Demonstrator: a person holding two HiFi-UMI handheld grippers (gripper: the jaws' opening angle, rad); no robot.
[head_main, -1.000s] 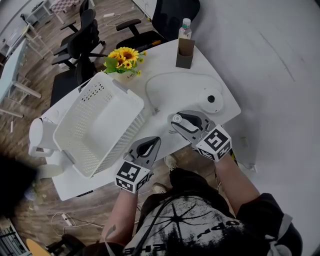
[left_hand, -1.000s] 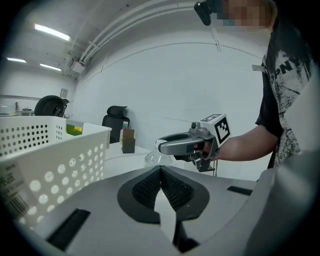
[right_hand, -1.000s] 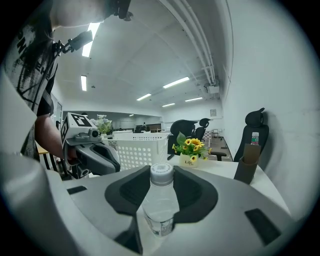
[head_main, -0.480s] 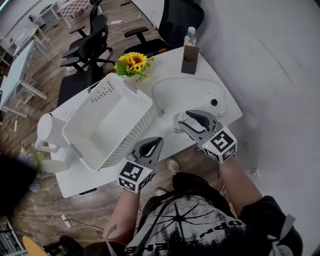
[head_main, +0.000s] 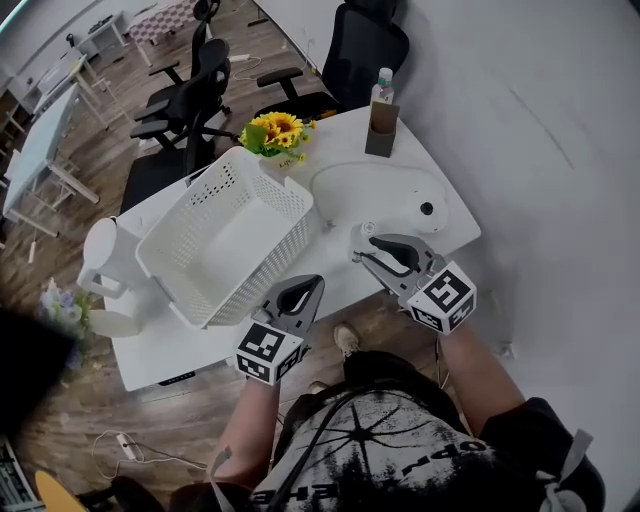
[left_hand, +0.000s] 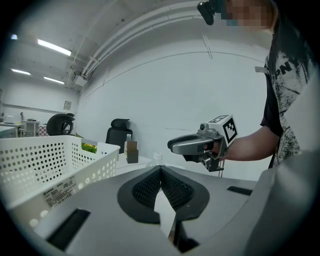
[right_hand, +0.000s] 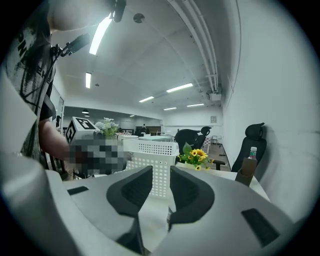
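Your right gripper (right_hand: 161, 172) hangs spread and empty just above the clear bottle (head_main: 367, 232), which stands near the table (head_main: 335, 272) edge, and your left gripper (left_hand: 161, 170) is pressed together beside the basket (head_main: 225, 235), so a careless sweep could topple the bottle floorward.

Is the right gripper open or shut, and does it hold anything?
Open and empty: the right gripper shows its jaws apart in its own view, with nothing between them.
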